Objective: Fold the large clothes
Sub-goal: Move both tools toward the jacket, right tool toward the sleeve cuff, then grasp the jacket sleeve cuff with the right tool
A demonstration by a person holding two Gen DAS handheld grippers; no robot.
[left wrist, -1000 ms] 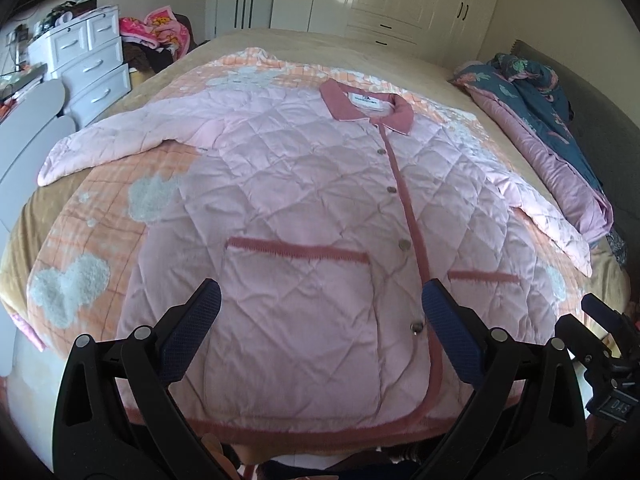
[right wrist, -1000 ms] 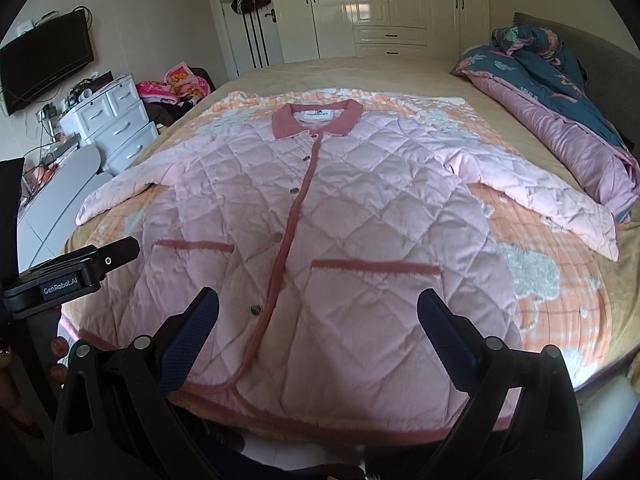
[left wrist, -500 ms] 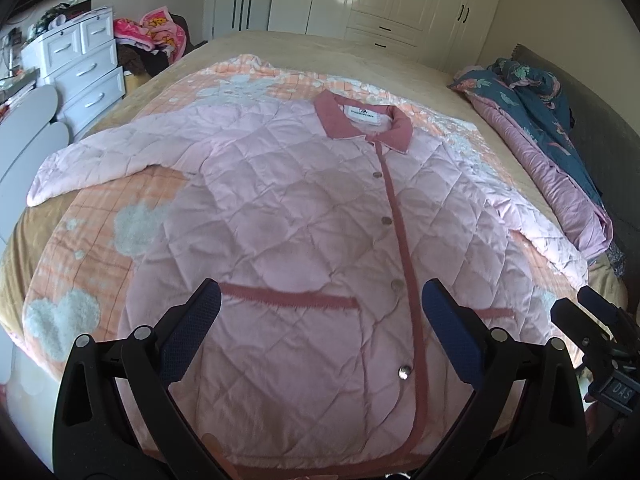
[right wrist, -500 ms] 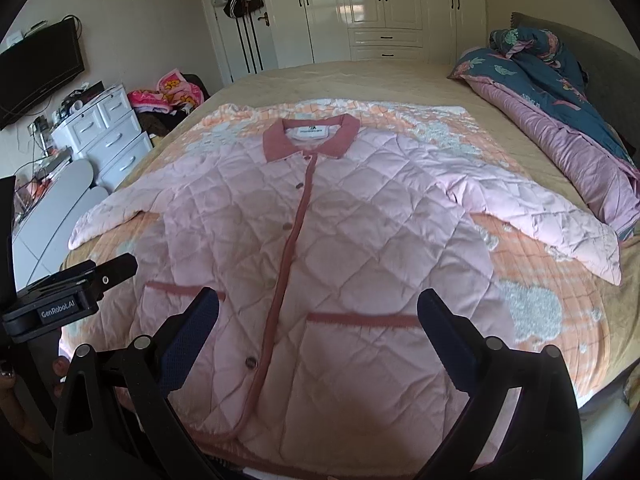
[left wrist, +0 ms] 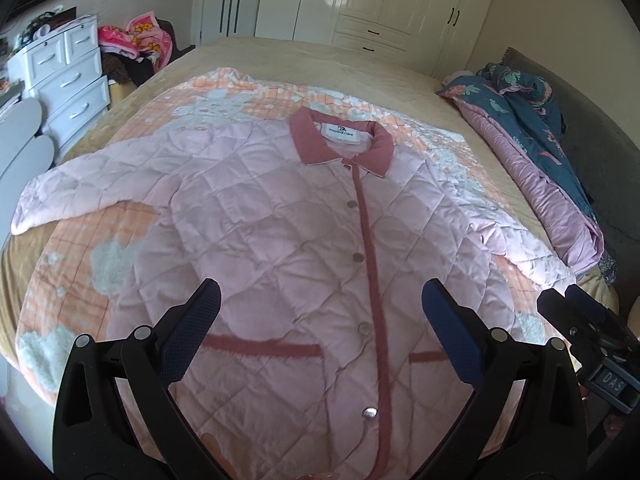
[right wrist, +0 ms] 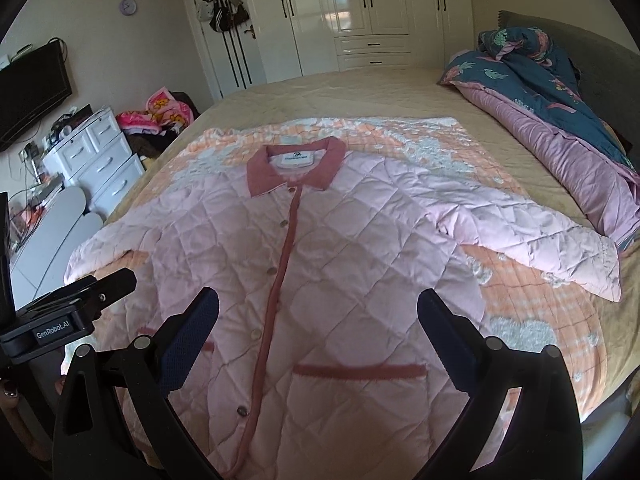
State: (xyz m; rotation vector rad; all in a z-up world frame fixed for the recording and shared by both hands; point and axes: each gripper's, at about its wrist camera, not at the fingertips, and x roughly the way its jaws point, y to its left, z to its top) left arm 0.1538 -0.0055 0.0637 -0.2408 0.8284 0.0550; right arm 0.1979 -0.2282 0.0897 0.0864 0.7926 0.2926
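A pink quilted jacket (left wrist: 280,240) (right wrist: 320,260) with a dusty-red collar, front placket and pocket trims lies flat and buttoned on the bed, both sleeves spread outward. My left gripper (left wrist: 320,304) hovers open above the lower front of the jacket, nothing between its blue-padded fingers (left wrist: 192,328). My right gripper (right wrist: 318,308) is open too, over the lower right half near the pocket trim (right wrist: 360,370). Each gripper's body shows at the edge of the other's view. The jacket's hem is hidden below the gripper frames.
An orange and white blanket (left wrist: 100,240) lies under the jacket on a tan bedspread (right wrist: 340,92). A bunched blue and pink duvet (right wrist: 560,120) runs along the right side. White drawers (left wrist: 68,76) and a clothes pile stand left; wardrobes (right wrist: 360,12) stand behind.
Both grippers have moved forward and tilted up over the jacket; the hem that showed a second ago has slipped below view and the collar sits lower in frame. Jacket has not moved.
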